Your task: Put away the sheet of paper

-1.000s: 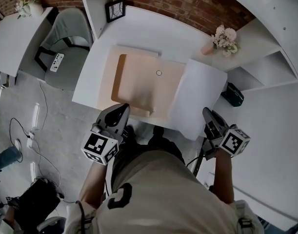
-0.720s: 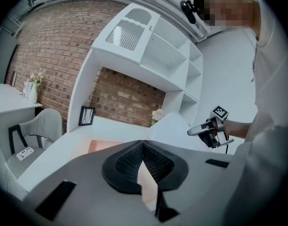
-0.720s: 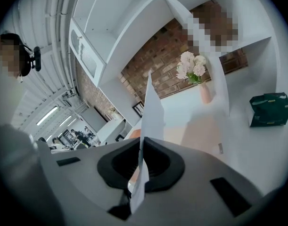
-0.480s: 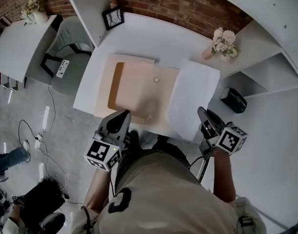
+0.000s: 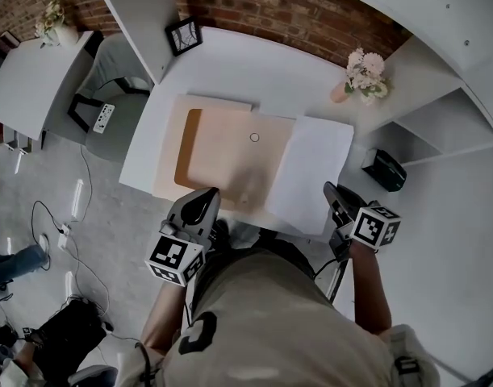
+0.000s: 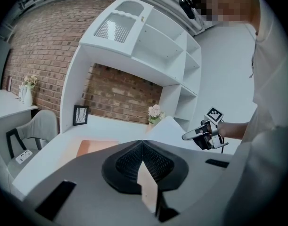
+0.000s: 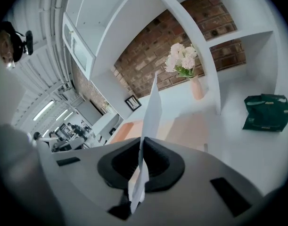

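Note:
A white sheet of paper (image 5: pixel 311 172) lies over the right part of an open tan folder (image 5: pixel 226 151) on the white desk (image 5: pixel 230 63). My right gripper (image 5: pixel 331 193) is shut on the sheet's near right corner; the sheet (image 7: pixel 152 112) rises edge-on from between the jaws of the right gripper (image 7: pixel 142 147). My left gripper (image 5: pixel 207 196) is at the folder's near edge, shut on a tan strip of it (image 6: pixel 147 187). From the left gripper (image 6: pixel 143 161) I see the folder (image 6: pixel 94 147), the raised sheet (image 6: pixel 165 128) and the right gripper (image 6: pixel 191 135).
A framed picture (image 5: pixel 184 35) leans at the desk's back. A pink vase of flowers (image 5: pixel 361 71) stands at the back right. A dark green object (image 5: pixel 383 168) lies on the low shelf to the right. A grey chair (image 5: pixel 109 79) stands to the left of the desk.
Both grippers keep their holds. The sheet has shifted slightly left toward the folder, and the head camera has moved a little.

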`<state>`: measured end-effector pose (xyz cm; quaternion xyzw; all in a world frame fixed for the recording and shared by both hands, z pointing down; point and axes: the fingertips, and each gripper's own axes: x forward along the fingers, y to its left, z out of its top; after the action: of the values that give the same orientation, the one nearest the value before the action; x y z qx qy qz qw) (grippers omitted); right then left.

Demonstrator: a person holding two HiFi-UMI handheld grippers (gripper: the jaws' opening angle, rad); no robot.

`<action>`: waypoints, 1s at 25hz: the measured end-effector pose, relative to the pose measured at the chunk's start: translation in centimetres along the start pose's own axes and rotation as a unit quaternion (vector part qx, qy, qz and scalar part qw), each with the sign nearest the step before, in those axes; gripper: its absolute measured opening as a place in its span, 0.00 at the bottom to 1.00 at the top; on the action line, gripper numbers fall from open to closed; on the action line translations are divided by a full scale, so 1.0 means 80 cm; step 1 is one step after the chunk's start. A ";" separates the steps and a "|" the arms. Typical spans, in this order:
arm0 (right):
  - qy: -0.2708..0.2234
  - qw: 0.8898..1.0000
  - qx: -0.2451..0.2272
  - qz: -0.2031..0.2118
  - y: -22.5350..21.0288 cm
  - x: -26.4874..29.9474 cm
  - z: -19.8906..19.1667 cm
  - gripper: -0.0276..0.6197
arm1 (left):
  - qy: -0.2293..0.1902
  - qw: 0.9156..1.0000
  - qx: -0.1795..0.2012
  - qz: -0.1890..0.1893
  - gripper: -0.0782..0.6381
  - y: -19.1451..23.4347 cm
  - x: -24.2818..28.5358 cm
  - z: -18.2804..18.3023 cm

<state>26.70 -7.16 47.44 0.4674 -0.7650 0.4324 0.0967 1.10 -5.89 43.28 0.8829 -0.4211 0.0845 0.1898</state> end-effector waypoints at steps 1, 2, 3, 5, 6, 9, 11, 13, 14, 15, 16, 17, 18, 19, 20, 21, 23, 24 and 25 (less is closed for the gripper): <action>0.007 1.000 -0.009 -0.009 -0.006 0.002 -0.003 0.09 | 0.002 1.000 -0.004 0.002 0.13 -0.001 0.000 -0.002; 0.014 1.000 -0.015 -0.018 -0.012 0.003 -0.007 0.09 | 0.004 1.000 -0.008 0.003 0.13 -0.002 -0.001 -0.005; 0.020 0.999 -0.018 -0.025 -0.018 0.005 -0.011 0.09 | 0.006 1.000 -0.012 0.004 0.13 -0.003 -0.002 -0.007; 0.026 0.999 -0.016 -0.037 -0.029 0.008 -0.017 0.09 | 0.010 1.000 -0.016 0.005 0.13 -0.005 -0.002 -0.011; 0.027 0.999 -0.013 -0.044 -0.035 0.009 -0.019 0.09 | 0.011 1.000 -0.016 0.005 0.13 -0.005 -0.002 -0.012; 0.029 0.998 -0.010 -0.061 -0.052 0.013 -0.026 0.09 | 0.017 1.000 -0.013 0.005 0.13 -0.007 -0.002 -0.015; 0.034 0.997 -0.012 -0.069 -0.062 0.017 -0.030 0.09 | 0.023 1.000 -0.017 0.006 0.13 -0.010 0.000 -0.019; 0.035 0.996 -0.017 -0.076 -0.071 0.019 -0.030 0.09 | 0.027 1.000 -0.014 0.003 0.13 -0.014 0.002 -0.022; 0.034 0.996 -0.019 -0.079 -0.074 0.020 -0.029 0.09 | 0.029 1.000 -0.010 0.000 0.13 -0.015 0.004 -0.022; 0.031 0.996 -0.020 -0.081 -0.077 0.021 -0.027 0.09 | 0.030 1.000 -0.007 -0.003 0.13 -0.017 0.005 -0.023; 0.029 0.996 -0.019 -0.082 -0.079 0.023 -0.026 0.09 | 0.032 0.999 -0.006 -0.005 0.13 -0.018 0.006 -0.024; 0.027 0.996 -0.018 -0.082 -0.081 0.025 -0.026 0.09 | 0.034 0.999 -0.006 -0.006 0.13 -0.019 0.008 -0.025; 0.026 0.996 -0.018 -0.081 -0.082 0.028 -0.026 0.09 | 0.037 0.999 -0.005 -0.007 0.13 -0.020 0.009 -0.026; 0.026 0.996 -0.017 -0.081 -0.084 0.031 -0.026 0.09 | 0.039 0.999 -0.004 -0.009 0.13 -0.022 0.010 -0.026; 0.026 0.996 -0.016 -0.081 -0.086 0.033 -0.026 0.09 | 0.040 0.999 -0.002 -0.011 0.13 -0.023 0.012 -0.026; 0.026 0.996 -0.015 -0.080 -0.087 0.036 -0.027 0.09 | 0.041 0.999 -0.001 -0.014 0.13 -0.025 0.013 -0.025; 0.026 0.996 -0.012 -0.079 -0.090 0.040 -0.027 0.09 | 0.042 0.999 0.002 -0.015 0.13 -0.027 0.016 -0.023; 0.025 0.997 -0.012 -0.079 -0.091 0.042 -0.026 0.09 | 0.042 0.999 0.005 -0.015 0.13 -0.027 0.017 -0.022; 0.025 0.996 -0.011 -0.079 -0.093 0.043 -0.025 0.09 | 0.042 0.999 0.008 -0.014 0.13 -0.027 0.018 -0.020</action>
<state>30.24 -9.18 54.80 0.5143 -0.7277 0.4264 0.1553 3.67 -5.05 44.60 0.8860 -0.3995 0.1222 0.2011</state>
